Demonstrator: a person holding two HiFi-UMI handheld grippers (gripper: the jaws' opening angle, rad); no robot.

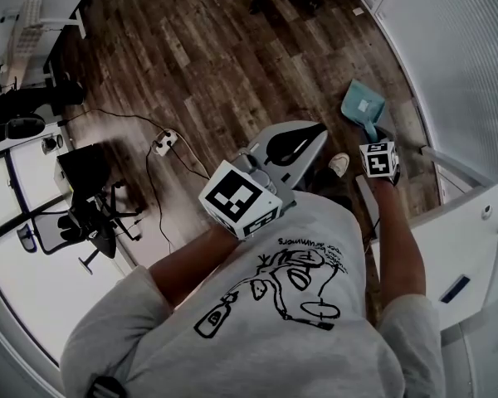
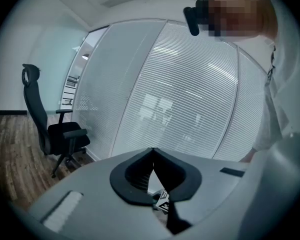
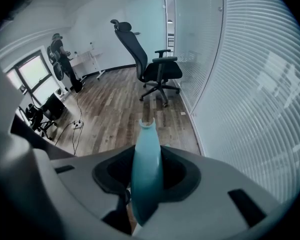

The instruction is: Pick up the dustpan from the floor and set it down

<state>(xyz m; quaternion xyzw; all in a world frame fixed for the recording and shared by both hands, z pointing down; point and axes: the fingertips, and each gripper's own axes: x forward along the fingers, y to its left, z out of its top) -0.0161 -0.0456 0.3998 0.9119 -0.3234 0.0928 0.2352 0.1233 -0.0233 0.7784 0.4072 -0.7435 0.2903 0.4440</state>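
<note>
Wooden floor (image 1: 207, 65) spreading below. Teal dustpan (image 1: 363, 106) hanging near the glass wall, seemingly just off the boards. Right gripper (image 3: 147, 156) clamping its slim handle; left gripper (image 2: 153, 156) idling closed, empty. Judging it light, stiff, slick plastic; the handle is offering the best hold.

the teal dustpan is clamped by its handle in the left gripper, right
Not quite. The teal dustpan is clamped by its handle in the right gripper, not the left. The right gripper view shows the handle between its jaws, while the left gripper has its jaws together on nothing.
</note>
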